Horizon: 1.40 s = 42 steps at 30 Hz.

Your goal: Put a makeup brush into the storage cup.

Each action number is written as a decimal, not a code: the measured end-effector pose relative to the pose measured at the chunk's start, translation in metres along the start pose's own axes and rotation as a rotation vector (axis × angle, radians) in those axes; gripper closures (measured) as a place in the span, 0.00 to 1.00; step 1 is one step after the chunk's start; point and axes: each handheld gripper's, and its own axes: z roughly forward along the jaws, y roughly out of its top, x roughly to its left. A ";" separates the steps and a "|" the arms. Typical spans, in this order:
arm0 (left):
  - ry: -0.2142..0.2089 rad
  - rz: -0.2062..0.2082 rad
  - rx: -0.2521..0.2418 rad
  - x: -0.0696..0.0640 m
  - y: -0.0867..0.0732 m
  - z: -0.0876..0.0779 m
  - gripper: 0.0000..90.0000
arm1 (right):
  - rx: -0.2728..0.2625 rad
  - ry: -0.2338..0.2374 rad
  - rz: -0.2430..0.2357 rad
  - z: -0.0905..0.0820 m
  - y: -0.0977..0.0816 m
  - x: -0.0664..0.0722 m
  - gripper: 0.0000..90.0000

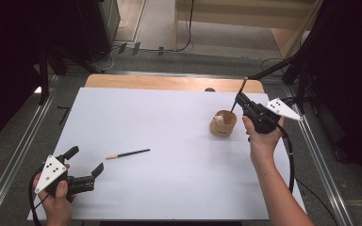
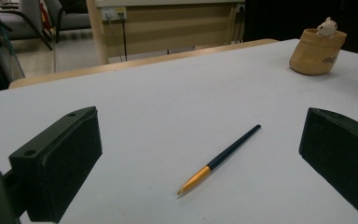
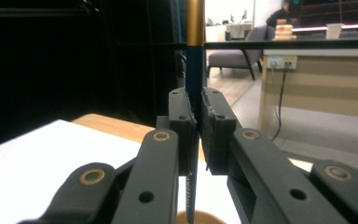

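A dark pencil with a gold end (image 1: 128, 153) lies flat on the white table (image 1: 169, 188), left of centre. My left gripper (image 1: 86, 162) stands open near the front left corner, its jaws wide apart and facing that pencil (image 2: 221, 157), which lies ahead between them untouched. At the right, a small tan cup (image 1: 223, 124) holds a little white toy (image 1: 219, 119). My right gripper (image 1: 239, 100) is shut on a second dark pencil (image 3: 194, 93), held upright just above and beside the cup, its gold end (image 1: 243, 84) pointing up. The cup (image 2: 316, 51) appears far right in the left gripper view.
The white sheet covers a wooden table whose far edge (image 1: 169, 82) shows bare. Metal rails (image 1: 14, 160) run along both sides. Cables trail on the floor beyond, near a wooden bench (image 1: 245, 19).
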 end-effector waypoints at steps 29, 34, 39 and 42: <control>0.000 0.001 -0.004 0.000 0.000 0.000 0.00 | 0.096 -0.096 0.006 0.011 -0.056 -0.001 0.94; 0.000 -0.001 -0.008 0.000 0.001 -0.001 0.00 | 0.107 -0.093 0.002 0.010 -0.056 -0.001 0.92; 0.000 -0.002 -0.008 0.000 0.001 0.000 0.00 | 0.111 -0.077 -0.012 0.005 -0.052 0.002 0.68; -0.002 -0.002 -0.006 0.000 0.001 0.000 0.00 | 0.106 -0.061 -0.017 0.000 -0.047 0.003 0.58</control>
